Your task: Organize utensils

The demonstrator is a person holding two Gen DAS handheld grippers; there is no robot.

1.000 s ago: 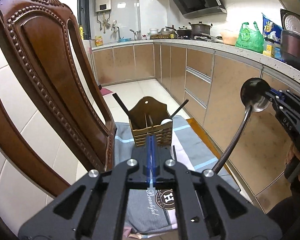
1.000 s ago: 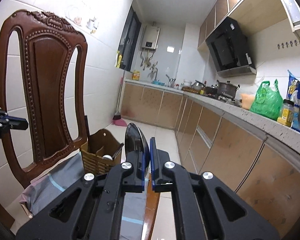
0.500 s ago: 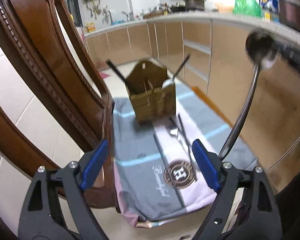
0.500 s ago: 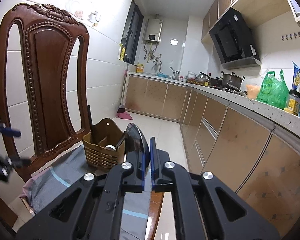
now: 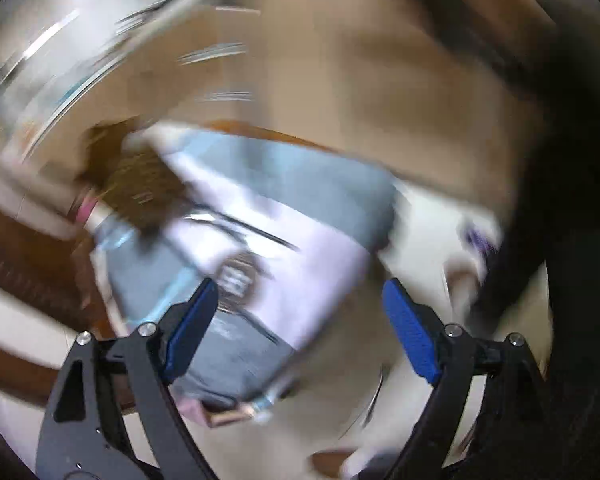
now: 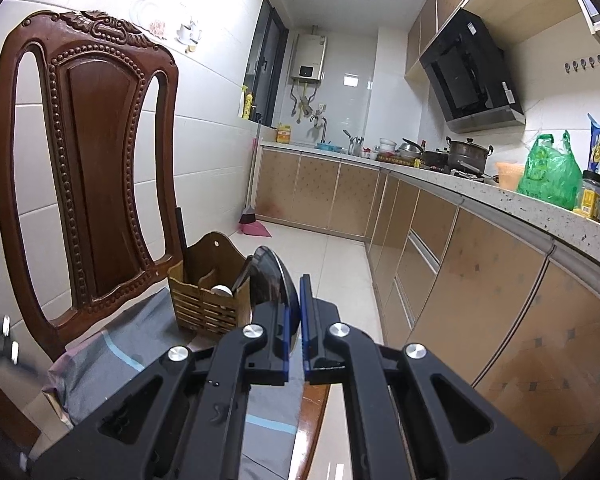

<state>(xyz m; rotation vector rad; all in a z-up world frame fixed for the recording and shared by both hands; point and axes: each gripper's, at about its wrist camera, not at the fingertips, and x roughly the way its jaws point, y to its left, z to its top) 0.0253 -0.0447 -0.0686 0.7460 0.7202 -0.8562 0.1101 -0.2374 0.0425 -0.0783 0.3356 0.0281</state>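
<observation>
Left gripper [image 5: 296, 332]: lower part of the blurred left wrist view, blue pads [image 5: 188, 336] spread wide with nothing between them, having just opened; tilted down over the grey and pink cloth [image 5: 300, 208] that fills the middle of the frame. Loose utensils [image 5: 240, 228]: thin dark and silvery streaks lying on the cloth at centre, too smeared to tell apart. Wooden utensil holder [image 5: 140, 192]: brown blur at centre left, at the cloth's far end. Right gripper [image 6: 296, 320]: bottom centre of the right wrist view, jaws pressed together on the dark bowl of a ladle [image 6: 272, 276], which rises edge-on above the fingertips. The holder [image 6: 208, 300] in this view: left of centre, slatted front, tall arched back, standing on the cloth [image 6: 112, 356] just left of the ladle bowl, with dark handles and one white-tipped item inside. Carved wooden chair back [image 6: 88, 168]: fills the left side behind the holder. Kitchen counter [image 6: 480, 196]: running along the right, crowded with pots and a green bag.
</observation>
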